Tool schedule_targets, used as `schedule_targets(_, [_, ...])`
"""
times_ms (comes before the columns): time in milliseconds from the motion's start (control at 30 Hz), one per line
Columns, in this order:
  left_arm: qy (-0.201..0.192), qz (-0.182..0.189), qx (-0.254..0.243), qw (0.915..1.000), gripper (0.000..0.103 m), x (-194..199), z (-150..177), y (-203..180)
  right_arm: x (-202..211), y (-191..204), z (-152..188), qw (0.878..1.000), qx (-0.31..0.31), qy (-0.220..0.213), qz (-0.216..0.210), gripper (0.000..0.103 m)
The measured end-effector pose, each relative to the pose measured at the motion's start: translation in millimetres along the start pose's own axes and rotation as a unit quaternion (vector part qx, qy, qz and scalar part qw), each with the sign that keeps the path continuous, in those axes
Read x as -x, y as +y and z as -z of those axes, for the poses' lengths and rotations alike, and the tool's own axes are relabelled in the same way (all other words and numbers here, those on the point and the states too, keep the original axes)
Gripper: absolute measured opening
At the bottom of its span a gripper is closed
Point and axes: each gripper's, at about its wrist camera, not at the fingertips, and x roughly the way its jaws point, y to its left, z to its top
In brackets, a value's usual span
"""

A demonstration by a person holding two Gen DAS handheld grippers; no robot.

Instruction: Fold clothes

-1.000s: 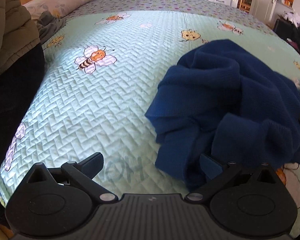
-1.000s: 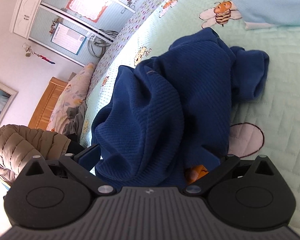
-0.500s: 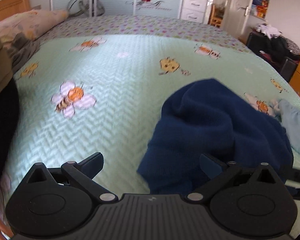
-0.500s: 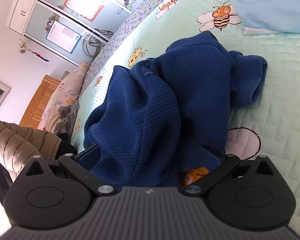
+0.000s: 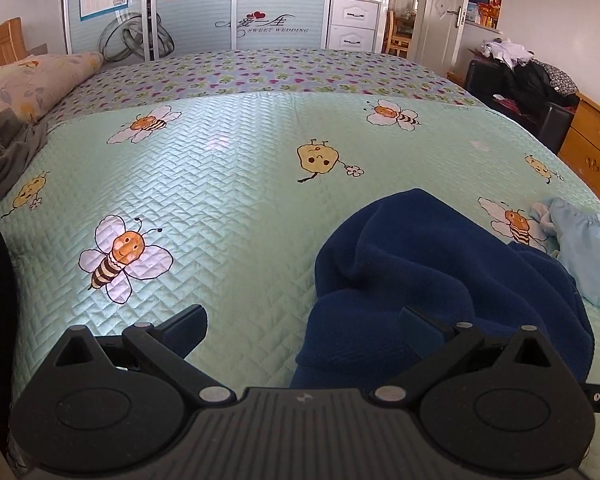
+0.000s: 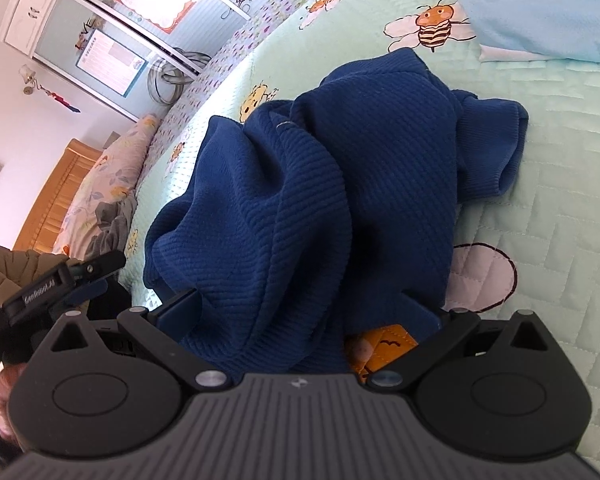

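Note:
A crumpled navy blue knit sweater lies in a heap on the mint green bee-print quilt, at the lower right of the left wrist view. My left gripper is open above the quilt; the sweater's left edge reaches between its fingers and hides part of the right finger. In the right wrist view the sweater fills the middle, one sleeve cuff sticking out to the right. My right gripper is open, with bunched sweater fabric lying between its wide-spread fingers.
A light blue garment lies just right of the sweater, also seen as the light blue garment at top right. A pillow and grey cloth sit far left. A wooden dresser stands beyond the bed's right edge. The left gripper's body shows beside the sweater.
The left wrist view has lifted and pulled back, so the sweater sits lower and more of the room shows. The left gripper has come into the right wrist view. The right gripper barely moved.

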Motion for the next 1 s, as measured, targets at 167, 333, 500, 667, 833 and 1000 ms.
schedule_targets(167, [0.002, -0.003, 0.005, 1.0000, 0.102, -6, -3, 7, -2, 0, 0, 1.000, 0.003, 0.004, 0.003, 0.103])
schedule_targets(333, [0.001, -0.003, 0.004, 1.0000, 0.102, -8, -6, 7, -3, -1, 1, 1.000, 0.002, 0.005, 0.005, 0.103])
schedule_targets(500, [-0.002, -0.004, 0.003, 1.0000, 0.102, -9, -9, 7, -3, -1, 2, 1.000, 0.002, 0.008, 0.007, 0.103])
schedule_targets(667, [-0.004, -0.003, 0.001, 1.0000, 0.102, -9, -12, 9, -3, 0, 2, 1.000, 0.004, 0.008, 0.009, 0.103])
schedule_targets(833, [-0.010, 0.020, -0.003, 0.9997, 0.102, -11, -19, 19, -2, 1, 3, 1.000, 0.006, 0.008, 0.011, 0.103])
schedule_targets(1000, [-0.033, 0.104, -0.018, 0.9939, 0.102, 10, -41, 45, 0, 3, 3, 1.000, 0.007, 0.007, 0.012, 0.103])
